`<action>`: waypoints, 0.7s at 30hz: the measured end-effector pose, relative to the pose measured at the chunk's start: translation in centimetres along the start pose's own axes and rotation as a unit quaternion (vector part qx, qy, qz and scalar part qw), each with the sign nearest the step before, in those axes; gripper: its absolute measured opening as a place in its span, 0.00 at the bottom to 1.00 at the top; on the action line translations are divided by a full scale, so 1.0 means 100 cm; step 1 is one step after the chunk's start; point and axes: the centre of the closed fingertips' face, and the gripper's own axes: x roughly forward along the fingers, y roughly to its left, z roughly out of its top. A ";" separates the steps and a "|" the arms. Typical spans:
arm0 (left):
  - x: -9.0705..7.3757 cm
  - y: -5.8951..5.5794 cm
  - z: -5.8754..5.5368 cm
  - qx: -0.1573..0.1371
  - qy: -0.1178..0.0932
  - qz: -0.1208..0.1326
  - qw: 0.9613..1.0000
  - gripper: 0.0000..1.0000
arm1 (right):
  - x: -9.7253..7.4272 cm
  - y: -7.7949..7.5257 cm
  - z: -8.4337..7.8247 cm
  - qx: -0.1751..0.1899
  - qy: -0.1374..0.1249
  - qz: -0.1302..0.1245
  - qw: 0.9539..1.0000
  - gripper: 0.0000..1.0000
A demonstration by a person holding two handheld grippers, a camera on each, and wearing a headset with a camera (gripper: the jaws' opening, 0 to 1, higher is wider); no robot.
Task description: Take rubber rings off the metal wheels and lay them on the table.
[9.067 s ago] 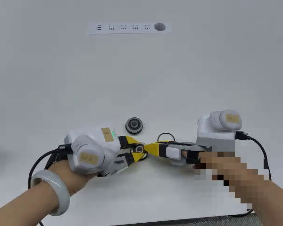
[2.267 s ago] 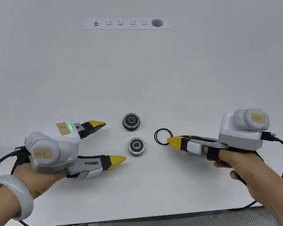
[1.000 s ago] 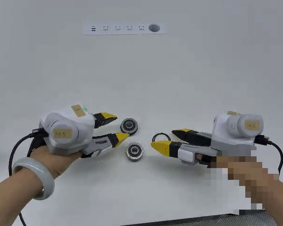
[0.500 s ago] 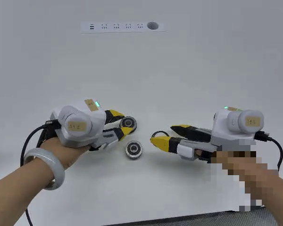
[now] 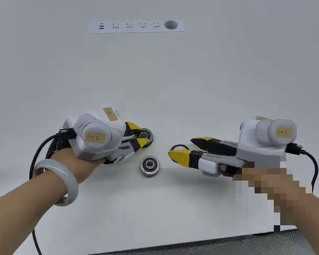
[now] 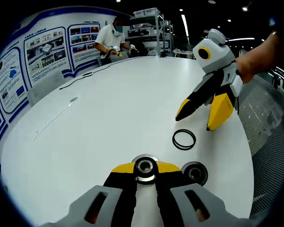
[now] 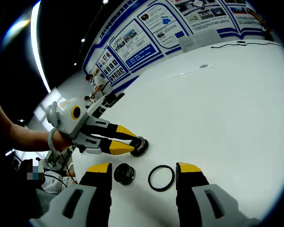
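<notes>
My left gripper is shut on the far metal wheel, pinching it between the yellow tips on the table. A second wheel with a dark rim lies loose just in front. A black rubber ring lies flat on the table to the right of both wheels. My right gripper is open, its tips either side of the ring and just above it, holding nothing. The right gripper view also shows the left gripper on its wheel.
A white power strip lies at the far side of the white table. Black cables trail from both grippers toward the near edge. In the left gripper view a person stands far behind the table.
My left gripper has moved right to the far wheel and shut on it. The right gripper, shut earlier, now stands open by the ring and has drifted slightly left.
</notes>
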 end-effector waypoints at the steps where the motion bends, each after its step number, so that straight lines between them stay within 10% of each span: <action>1: 0.000 0.001 -0.001 0.003 0.004 0.001 1.000 0.14 | 0.000 0.000 0.000 0.000 0.001 0.000 1.000 0.56; 21: -0.001 -0.001 0.000 0.006 -0.003 -0.001 1.000 0.13 | 0.017 0.004 0.017 0.040 -0.016 0.016 0.999 0.53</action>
